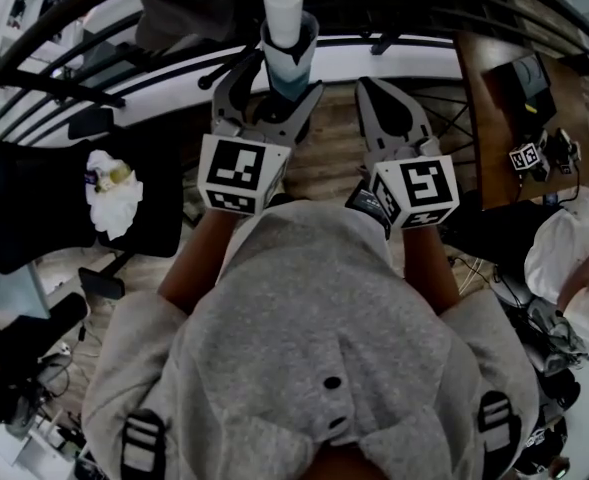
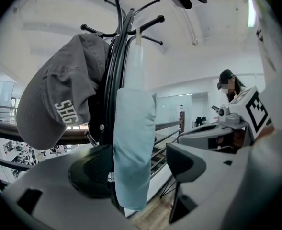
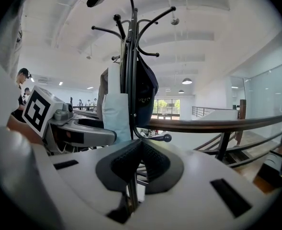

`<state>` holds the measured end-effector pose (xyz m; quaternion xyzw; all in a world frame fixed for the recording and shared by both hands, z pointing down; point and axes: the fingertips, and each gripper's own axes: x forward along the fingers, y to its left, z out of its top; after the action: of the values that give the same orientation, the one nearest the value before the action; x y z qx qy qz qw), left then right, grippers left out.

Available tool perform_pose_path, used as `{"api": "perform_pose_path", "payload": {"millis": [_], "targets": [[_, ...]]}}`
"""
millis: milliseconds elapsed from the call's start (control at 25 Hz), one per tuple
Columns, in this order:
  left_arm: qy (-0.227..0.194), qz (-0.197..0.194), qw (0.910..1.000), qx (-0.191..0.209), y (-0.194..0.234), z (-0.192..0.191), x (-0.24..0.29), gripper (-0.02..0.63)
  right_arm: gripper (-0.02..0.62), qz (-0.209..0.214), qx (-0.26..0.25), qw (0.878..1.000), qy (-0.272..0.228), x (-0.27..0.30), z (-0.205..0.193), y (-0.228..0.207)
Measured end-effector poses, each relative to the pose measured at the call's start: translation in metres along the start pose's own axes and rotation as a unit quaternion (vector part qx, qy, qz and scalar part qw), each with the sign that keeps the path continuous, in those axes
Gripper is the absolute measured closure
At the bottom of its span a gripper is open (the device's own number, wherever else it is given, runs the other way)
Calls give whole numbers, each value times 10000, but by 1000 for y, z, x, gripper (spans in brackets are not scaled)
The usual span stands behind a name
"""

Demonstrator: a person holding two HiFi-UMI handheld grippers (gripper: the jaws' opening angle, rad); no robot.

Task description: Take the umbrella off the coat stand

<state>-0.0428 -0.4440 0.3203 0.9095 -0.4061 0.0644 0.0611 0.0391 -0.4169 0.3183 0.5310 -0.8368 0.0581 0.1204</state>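
A folded light-blue umbrella (image 2: 133,143) with a white handle hangs by its loop from a hook of the black coat stand (image 2: 117,56). In the head view the umbrella (image 1: 289,53) stands between the jaws of my left gripper (image 1: 270,88). That left gripper (image 2: 141,176) is open: the umbrella lies close to the left pad, with a clear gap to the right jaw. My right gripper (image 1: 374,90) is just right of it, shut and empty, its pads meeting in front of the stand's pole (image 3: 129,42). The umbrella (image 3: 114,109) shows left of that pole.
A grey cap (image 2: 59,99) and a dark cap (image 3: 145,95) hang on the stand. A dark railing (image 3: 217,123) runs behind it over an atrium. A wooden desk (image 1: 519,108) is at the right, a black chair (image 1: 34,198) at the left. A person (image 2: 229,87) stands far off.
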Motion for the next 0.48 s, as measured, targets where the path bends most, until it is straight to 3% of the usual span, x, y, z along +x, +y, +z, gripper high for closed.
{"api": "perform_pose_path", "payload": {"millis": [480], "targets": [[166, -53, 9993, 339, 1, -13, 38, 262, 586, -222, -56, 9997, 88, 1, -3, -16]]}}
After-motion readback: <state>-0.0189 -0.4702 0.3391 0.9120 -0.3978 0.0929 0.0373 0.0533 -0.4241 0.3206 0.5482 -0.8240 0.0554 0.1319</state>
